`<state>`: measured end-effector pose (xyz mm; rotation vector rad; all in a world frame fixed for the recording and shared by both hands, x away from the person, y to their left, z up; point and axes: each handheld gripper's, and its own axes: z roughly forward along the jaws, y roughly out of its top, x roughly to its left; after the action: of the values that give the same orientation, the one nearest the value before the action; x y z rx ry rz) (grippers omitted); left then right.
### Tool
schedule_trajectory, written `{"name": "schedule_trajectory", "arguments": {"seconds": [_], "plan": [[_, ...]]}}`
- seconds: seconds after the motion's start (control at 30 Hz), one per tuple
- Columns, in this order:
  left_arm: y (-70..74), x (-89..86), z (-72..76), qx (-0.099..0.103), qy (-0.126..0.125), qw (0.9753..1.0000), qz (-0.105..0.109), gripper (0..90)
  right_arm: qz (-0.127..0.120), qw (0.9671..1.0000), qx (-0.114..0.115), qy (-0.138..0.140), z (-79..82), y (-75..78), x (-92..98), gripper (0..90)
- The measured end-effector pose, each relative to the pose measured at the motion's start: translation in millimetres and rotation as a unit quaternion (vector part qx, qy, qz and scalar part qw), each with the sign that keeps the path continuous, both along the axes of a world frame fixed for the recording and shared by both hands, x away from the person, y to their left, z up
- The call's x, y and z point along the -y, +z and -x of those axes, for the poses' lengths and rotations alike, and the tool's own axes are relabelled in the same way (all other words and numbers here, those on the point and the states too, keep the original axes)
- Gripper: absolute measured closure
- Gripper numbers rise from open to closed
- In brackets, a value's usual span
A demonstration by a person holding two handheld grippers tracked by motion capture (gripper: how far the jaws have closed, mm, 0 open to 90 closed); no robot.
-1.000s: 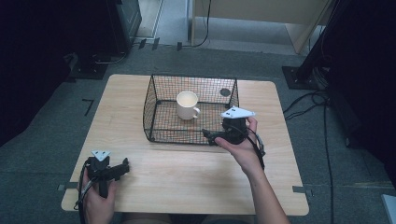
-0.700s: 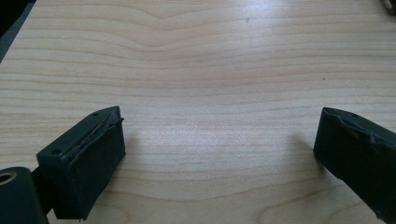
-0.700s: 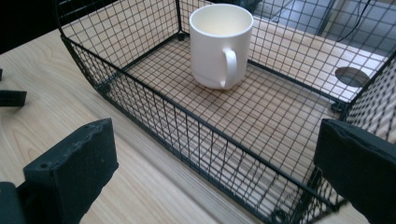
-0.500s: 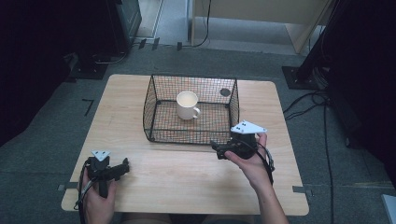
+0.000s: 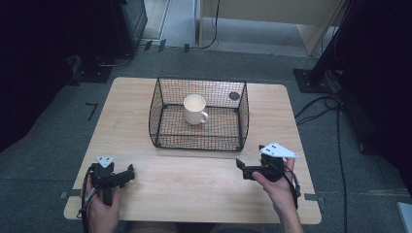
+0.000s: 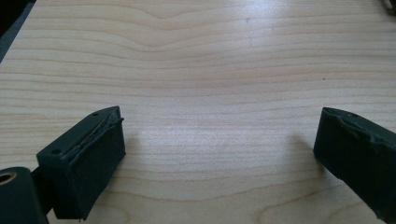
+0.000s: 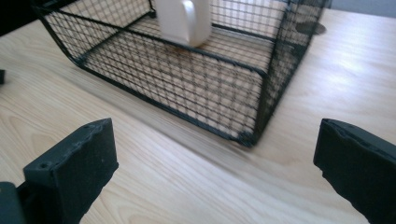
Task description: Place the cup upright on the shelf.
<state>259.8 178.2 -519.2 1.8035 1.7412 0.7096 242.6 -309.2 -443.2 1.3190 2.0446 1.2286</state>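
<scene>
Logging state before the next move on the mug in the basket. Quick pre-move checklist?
1. Right gripper open with nothing between its jaws: ok.
2. Left gripper open, over bare table: ok.
3. Mug upright inside the wire basket: ok.
4. Mug handle on the side toward the person's right: ok.
5. Basket top open for reaching in from above: ok.
6. Whether the mug holds anything: cannot tell.

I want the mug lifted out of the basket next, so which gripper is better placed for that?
Probably the right gripper. It sits near the basket, jaws open and aimed at it, with the mug ahead. The left gripper lies farther off, facing bare table.
</scene>
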Motion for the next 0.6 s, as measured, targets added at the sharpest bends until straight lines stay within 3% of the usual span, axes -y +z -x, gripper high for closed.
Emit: {"name": "schedule_trajectory", "arguments": {"seconds": [0.23,0.27,0.6], "plan": [[0.0,0.0,0.0,0.000,0.000,1.0000,0.000,2.2,0.016,0.9994,-0.008,-0.030,10.0,-14.6,22.7,0.0],[0.0,0.0,0.0,0.000,0.000,1.0000,0.000,2.2,0.031,0.9986,-0.008,-0.043,12.5,-21.7,30.6,0.0],[-0.1,0.1,0.0,0.000,0.000,1.0000,0.000,2.2,0.021,0.9949,-0.033,-0.092,28.3,-55.1,72.3,0.0]]}}
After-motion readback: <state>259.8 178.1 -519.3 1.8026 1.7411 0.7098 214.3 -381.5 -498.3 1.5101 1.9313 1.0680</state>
